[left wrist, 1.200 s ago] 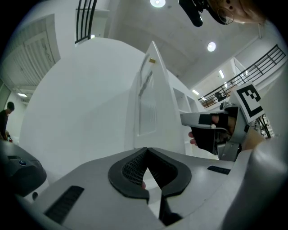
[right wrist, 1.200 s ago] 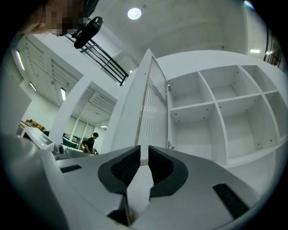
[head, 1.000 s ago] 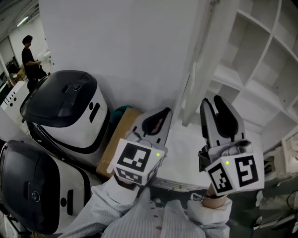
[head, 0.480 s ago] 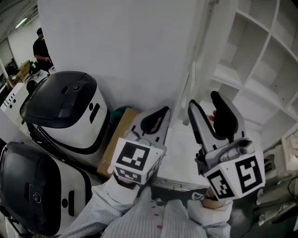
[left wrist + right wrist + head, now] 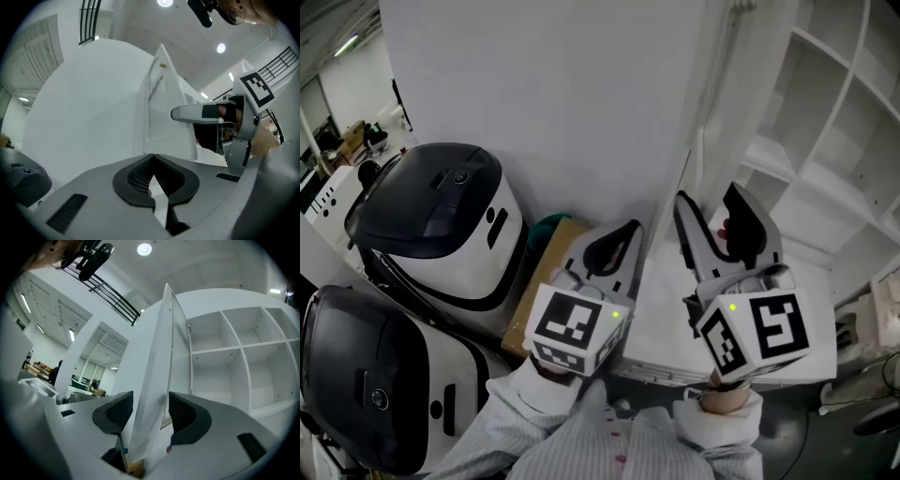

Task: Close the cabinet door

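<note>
The white cabinet door [image 5: 581,94] stands open, its free edge [image 5: 701,169] running down toward my right gripper [image 5: 710,202]. In the right gripper view that door edge [image 5: 157,380] passes between the black pads of the right gripper [image 5: 150,411]. Its jaws have just been opening and stand apart, the pads not pressing on the panel. My left gripper [image 5: 630,230] sits just left of the door's lower edge, shut with nothing held; its pads [image 5: 140,176] meet at the tip. The open shelves [image 5: 825,141] lie to the right.
Two black-and-white domed appliances [image 5: 441,216] [image 5: 366,375] stand to the left. A cardboard box [image 5: 542,277] and a teal object [image 5: 546,223] sit between them and the door. The cabinet's white base ledge [image 5: 661,323] is under both grippers.
The right gripper's jaws have spread apart and it has shifted left, so the door edge now lies between them. The left gripper has stayed put. The person at far left has left the view.
</note>
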The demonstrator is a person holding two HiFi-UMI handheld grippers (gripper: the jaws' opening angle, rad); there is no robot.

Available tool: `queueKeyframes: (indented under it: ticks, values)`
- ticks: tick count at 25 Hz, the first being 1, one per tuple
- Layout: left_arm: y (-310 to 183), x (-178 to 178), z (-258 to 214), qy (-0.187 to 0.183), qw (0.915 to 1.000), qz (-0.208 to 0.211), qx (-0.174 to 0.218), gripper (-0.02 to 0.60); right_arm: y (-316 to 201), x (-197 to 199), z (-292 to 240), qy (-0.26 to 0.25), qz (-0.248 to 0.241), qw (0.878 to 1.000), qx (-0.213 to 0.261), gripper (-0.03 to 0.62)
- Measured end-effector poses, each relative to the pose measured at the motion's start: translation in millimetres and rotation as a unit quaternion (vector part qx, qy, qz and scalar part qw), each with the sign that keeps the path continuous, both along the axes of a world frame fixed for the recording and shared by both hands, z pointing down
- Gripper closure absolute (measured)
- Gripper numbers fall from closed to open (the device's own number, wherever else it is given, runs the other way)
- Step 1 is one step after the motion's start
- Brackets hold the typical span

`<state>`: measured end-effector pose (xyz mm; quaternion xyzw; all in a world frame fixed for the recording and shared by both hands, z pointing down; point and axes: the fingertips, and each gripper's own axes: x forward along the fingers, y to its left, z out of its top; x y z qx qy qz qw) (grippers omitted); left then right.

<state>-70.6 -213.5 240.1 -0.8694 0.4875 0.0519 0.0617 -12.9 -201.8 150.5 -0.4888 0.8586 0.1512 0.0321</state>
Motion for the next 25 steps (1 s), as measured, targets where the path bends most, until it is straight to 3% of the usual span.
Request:
queueKeyframes:
  ticks: [5, 18, 25]
  values:
    - [-2.6, -4.0, 1.4, 0.0, 1.0, 0.002, 0.0, 0.572, -10.4, 0.1, 8.8, 0.028, 0.033, 0.999, 0.0, 0.399]
    - [-14.9, 8.2, 7.4, -0.005, 0.9993, 0.037, -0.008, 0.571, -9.1, 28.9, 10.9, -0.006, 0.066, 0.998, -0.013, 0.451]
    - [-16.0, 26.3, 15.6, -0.01, 0.9968, 0.077, -0.019, 0.572, -7.7, 48.1, 10.8, -0.012, 0.094, 0.995, -0.02, 0.473]
